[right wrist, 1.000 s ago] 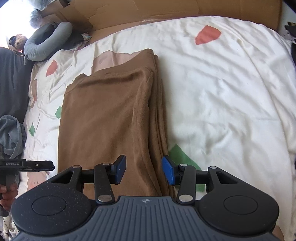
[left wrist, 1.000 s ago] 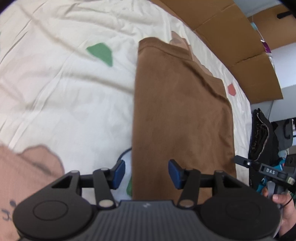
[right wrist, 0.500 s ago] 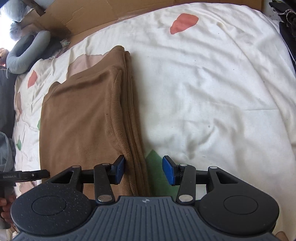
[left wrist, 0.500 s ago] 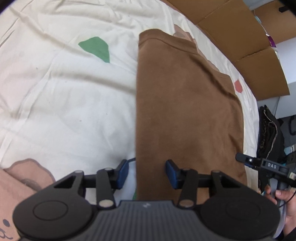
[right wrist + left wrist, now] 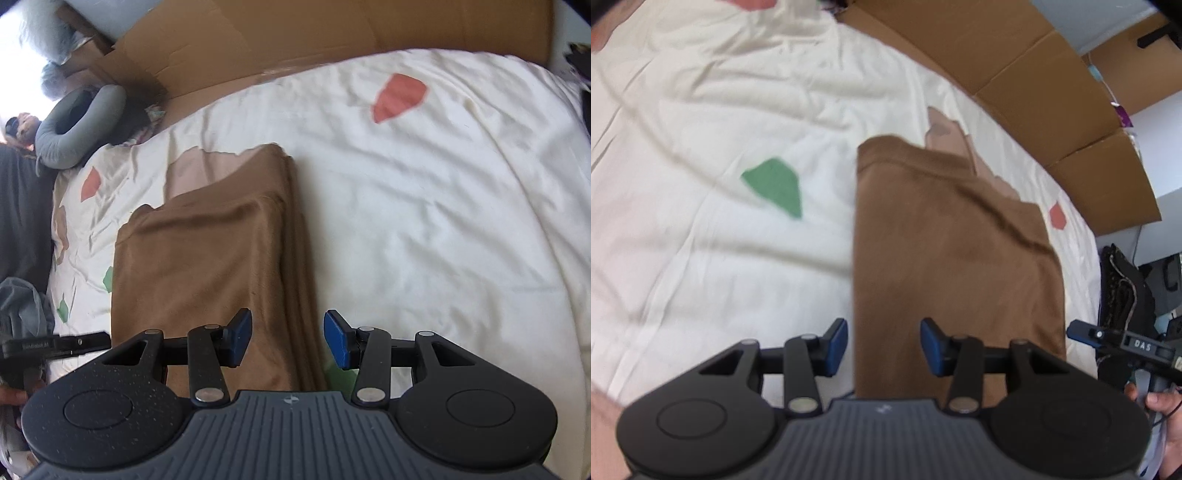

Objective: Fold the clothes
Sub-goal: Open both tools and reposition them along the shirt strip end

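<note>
Left wrist view shows the folded brown garment [image 5: 945, 251] lying flat on the cream bedsheet [image 5: 701, 240], with wide free sheet along its left edge. The left gripper [image 5: 883, 346] is spread apart over that edge and holds nothing. The right gripper [image 5: 288, 338] is also spread, empty, over the garment's stacked right edge, beside bare sheet.

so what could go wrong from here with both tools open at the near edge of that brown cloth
1. The right tool straddles the stacked right edge of the brown cloth; closing may pinch only some layers and pull the fold apart.
2. The left tool straddles the left edge, so it might also catch the cream sheet underneath.
3. An uneven lift could skew the fold.
</note>
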`<state>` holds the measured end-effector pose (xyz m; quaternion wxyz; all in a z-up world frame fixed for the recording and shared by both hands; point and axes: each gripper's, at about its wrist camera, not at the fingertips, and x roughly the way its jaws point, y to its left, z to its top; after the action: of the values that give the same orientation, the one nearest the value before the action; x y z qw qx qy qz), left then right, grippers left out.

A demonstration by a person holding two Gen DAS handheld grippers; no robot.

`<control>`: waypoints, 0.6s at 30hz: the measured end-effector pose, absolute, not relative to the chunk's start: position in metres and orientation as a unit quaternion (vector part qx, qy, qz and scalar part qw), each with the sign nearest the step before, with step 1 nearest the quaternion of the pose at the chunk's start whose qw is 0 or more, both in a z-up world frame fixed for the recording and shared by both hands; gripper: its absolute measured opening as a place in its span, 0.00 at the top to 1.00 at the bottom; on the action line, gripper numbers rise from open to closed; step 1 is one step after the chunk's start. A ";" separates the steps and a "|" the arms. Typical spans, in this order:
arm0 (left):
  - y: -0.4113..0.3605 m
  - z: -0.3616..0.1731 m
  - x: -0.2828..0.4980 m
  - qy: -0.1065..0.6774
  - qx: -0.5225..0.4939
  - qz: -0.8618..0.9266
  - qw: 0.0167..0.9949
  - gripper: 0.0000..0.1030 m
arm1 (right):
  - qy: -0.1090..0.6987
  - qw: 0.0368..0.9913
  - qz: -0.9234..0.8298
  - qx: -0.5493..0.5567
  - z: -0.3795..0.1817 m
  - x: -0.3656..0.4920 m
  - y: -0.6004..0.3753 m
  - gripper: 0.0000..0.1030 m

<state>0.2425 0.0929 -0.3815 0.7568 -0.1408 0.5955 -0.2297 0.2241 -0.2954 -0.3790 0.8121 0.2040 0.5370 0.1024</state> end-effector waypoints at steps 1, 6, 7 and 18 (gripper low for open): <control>0.089 -0.382 0.246 0.593 -0.139 -0.230 0.759 0.56 | 0.536 0.813 0.107 0.200 -0.380 0.226 -0.293 0.51; 0.092 -0.385 0.259 0.590 -0.137 -0.222 0.764 0.56 | 0.543 0.815 0.108 0.168 -0.395 0.239 -0.292 0.52; 0.092 -0.386 0.261 0.590 -0.136 -0.221 0.765 0.56 | 0.546 0.815 0.105 0.167 -0.397 0.241 -0.294 0.52; 0.090 -0.396 0.282 0.584 -0.138 -0.224 0.768 0.56 | 0.538 0.813 0.108 0.196 -0.409 0.250 -0.308 0.62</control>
<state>0.2820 0.0897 -0.3958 0.7678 -0.1385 0.5839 -0.2244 0.2496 -0.3082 -0.4091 0.8128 0.1961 0.5379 0.1079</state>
